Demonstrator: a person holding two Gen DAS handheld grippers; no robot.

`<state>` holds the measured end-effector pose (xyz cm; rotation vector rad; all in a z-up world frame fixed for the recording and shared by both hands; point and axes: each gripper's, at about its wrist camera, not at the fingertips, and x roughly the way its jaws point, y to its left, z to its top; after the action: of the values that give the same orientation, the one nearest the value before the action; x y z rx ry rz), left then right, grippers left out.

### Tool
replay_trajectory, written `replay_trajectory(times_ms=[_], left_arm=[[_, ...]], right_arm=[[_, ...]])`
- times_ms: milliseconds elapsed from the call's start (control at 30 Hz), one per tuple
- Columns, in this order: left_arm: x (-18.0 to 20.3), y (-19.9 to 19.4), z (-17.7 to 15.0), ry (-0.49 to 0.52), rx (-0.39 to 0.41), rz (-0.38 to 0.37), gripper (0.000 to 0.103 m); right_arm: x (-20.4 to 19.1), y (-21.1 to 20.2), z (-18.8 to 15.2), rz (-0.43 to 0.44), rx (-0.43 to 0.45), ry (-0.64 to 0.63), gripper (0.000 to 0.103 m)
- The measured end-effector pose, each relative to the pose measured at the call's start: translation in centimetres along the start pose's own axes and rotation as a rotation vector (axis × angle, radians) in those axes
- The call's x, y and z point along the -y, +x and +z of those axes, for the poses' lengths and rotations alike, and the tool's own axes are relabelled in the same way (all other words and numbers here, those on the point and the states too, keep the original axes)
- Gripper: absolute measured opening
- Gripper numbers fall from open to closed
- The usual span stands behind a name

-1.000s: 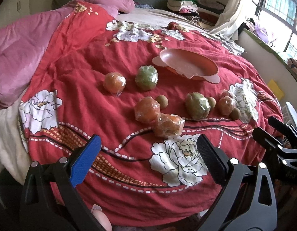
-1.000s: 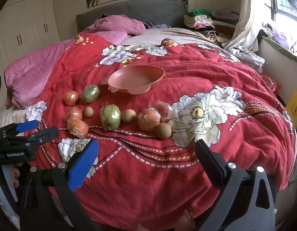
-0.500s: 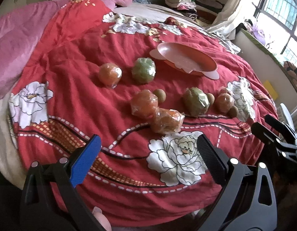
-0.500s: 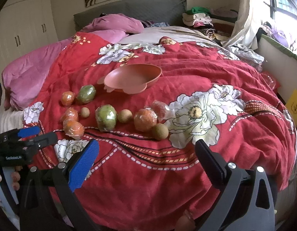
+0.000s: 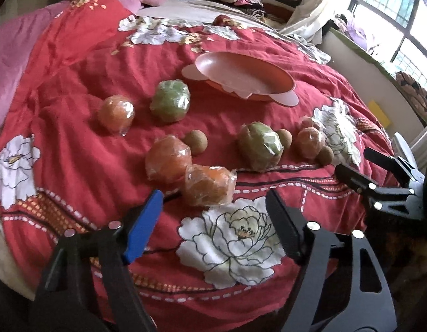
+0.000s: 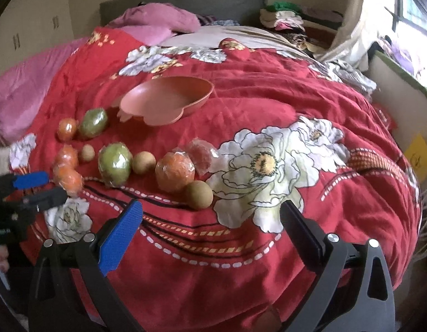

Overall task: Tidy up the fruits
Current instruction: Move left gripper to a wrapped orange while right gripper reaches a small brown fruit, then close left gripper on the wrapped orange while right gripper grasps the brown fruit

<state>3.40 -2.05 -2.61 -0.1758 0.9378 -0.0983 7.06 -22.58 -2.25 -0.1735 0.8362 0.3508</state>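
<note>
Nearby: pink bowl (image 5: 242, 76) | wrapped oranges (image 5: 209, 184) | quilt (image 5: 75, 63)

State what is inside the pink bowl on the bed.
The bowl looks empty: its inner surface shows bare in both views, and all the fruit lies on the blanket. The near wall hides a strip of floor from the right wrist view.

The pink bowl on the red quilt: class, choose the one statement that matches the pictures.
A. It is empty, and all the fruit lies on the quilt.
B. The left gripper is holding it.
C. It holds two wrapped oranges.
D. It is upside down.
A: the pink bowl sits upright with a bare inside, while the wrapped oranges, green fruits and small brown fruits lie on the red quilt nearer the grippers.
</note>
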Motion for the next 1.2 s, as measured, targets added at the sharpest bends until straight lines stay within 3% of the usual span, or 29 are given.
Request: replay_trajectory(times_ms=[67,167,233,300,533,833,1200], left_arm=[[-0.2,0.4,0.2,-0.006,-0.011,-0.002,0.062],[-0.3,0.9,0.4,-0.013,-0.02,-0.006,0.057],[-0.4,1.3,0.4,-0.014,-0.027,-0.011,0.055],[-0.4,1.6,0.4,-0.016,-0.037,-0.016,0.05],[-0.6,2.2,0.6,-0.012,-0.04,-0.012,0.045],[-0.6,2.6,0.9,-0.008,-0.043,-0.007,0.043],[-0.4,3.2,1.6,0.005,-0.049,0.002,0.037]], right_arm=[[-0.1,0.2,0.0,0.012,-0.002,-0.012,0.094],[0.0,0.9,0.0,0.03,-0.023,-0.024,0.071],[-0.1,1.2,0.0,0.035,-0.037,-0.031,0.068],[-0.3,1.4,0.0,0.049,-0.039,-0.042,0.056],[-0.6,2.5,0.5,0.096,-0.061,-0.068,0.036],[0.2,3.5,0.6,0.129,-0.063,-0.066,0.025],[2.0,3.0,0.5,0.191,-0.042,0.001,0.025]])
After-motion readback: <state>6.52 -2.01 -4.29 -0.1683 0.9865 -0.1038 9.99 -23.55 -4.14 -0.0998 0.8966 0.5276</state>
